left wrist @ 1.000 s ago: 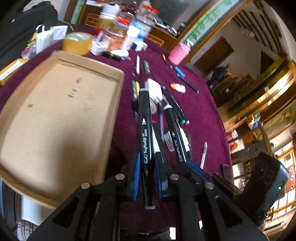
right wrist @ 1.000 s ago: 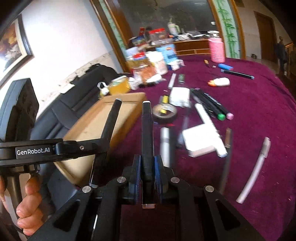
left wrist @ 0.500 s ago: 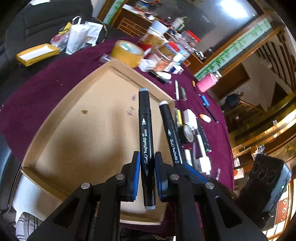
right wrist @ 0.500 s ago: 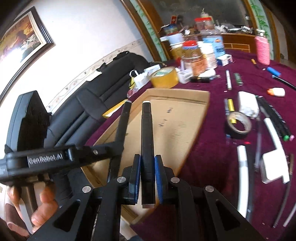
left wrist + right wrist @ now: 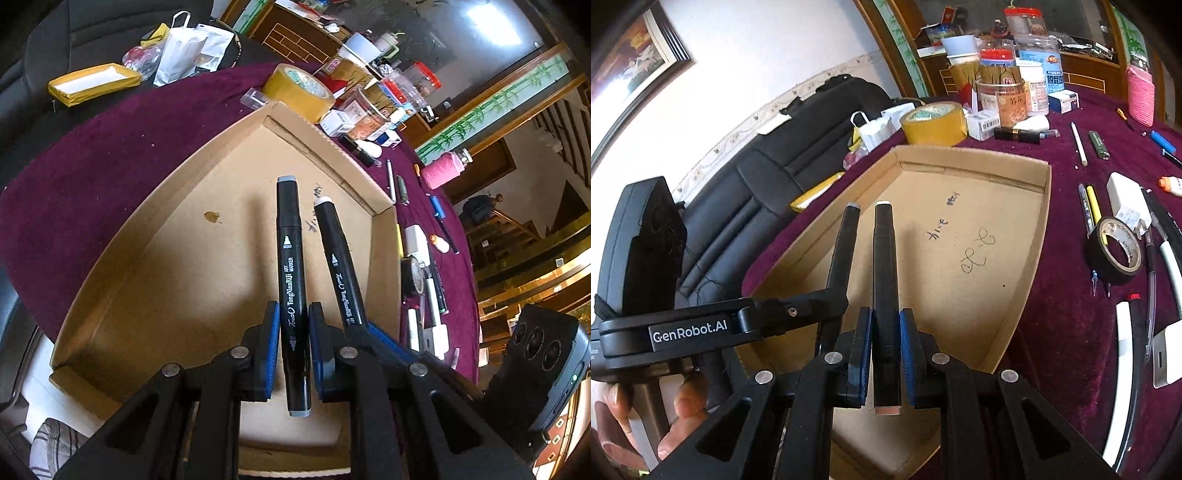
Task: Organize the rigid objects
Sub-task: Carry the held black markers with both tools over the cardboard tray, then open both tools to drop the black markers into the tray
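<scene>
Both grippers hang over the empty cardboard tray (image 5: 177,266), side by side. In the left wrist view my left gripper (image 5: 291,323) is shut on a black art marker (image 5: 290,258) that points forward over the tray floor. Just to its right, my right gripper (image 5: 360,325) grips a second black marker (image 5: 336,258). The right wrist view shows the right gripper (image 5: 885,326) shut on its marker (image 5: 885,254), above the tray (image 5: 964,302). The left gripper (image 5: 834,295) with its marker (image 5: 846,243) is close on the left, and a hand (image 5: 624,421) holds its handle.
The tray lies on a purple cloth (image 5: 92,155). Right of it are a black tape roll (image 5: 1115,251), several pens and markers (image 5: 1089,203) and a white adapter (image 5: 1123,195). Behind stand a yellow tape roll (image 5: 934,123), jars (image 5: 997,85) and a pink holder (image 5: 1141,94). A black couch (image 5: 757,177) is on the left.
Both grippers have swung left from over the scattered pens to over the cardboard tray and sunk a little. Each keeps its marker. The left one has also rolled.
</scene>
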Demonstrator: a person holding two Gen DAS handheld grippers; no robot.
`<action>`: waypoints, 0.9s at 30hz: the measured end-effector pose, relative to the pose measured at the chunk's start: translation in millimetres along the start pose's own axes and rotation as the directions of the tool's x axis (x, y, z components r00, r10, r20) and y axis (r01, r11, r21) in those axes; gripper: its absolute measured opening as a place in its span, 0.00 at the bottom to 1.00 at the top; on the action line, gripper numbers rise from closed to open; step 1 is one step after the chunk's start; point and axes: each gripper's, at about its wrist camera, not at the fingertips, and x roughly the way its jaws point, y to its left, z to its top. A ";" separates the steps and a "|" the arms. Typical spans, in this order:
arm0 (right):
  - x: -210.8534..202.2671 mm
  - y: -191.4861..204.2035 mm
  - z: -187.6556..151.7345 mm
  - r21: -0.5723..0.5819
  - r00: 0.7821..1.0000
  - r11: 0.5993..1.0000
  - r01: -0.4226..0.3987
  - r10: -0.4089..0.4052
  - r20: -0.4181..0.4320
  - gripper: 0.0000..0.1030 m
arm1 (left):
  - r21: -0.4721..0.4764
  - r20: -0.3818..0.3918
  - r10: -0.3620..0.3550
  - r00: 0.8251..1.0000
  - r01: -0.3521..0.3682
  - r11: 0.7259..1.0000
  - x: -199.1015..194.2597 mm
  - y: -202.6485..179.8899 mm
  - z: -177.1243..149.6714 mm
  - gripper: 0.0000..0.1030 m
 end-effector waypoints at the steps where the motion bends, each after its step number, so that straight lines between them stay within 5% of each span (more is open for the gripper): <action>1: 0.3 0.5 -1.1 -0.003 1.000 1.000 0.008 -0.008 -0.001 0.15 | -0.001 0.000 0.002 1.000 -0.002 1.000 1.3 1.2 0.3 0.14; 20: 8.7 4.9 -5.1 -0.024 0.999 0.999 0.045 -0.045 -0.030 0.15 | 0.019 -0.030 0.091 0.995 -0.091 0.996 13.0 8.3 -1.8 0.15; 27: 25.3 14.6 -3.7 -0.098 0.984 0.984 0.148 -0.157 -0.081 0.15 | 0.043 -0.052 0.183 0.982 -0.181 0.982 12.8 5.5 0.3 0.14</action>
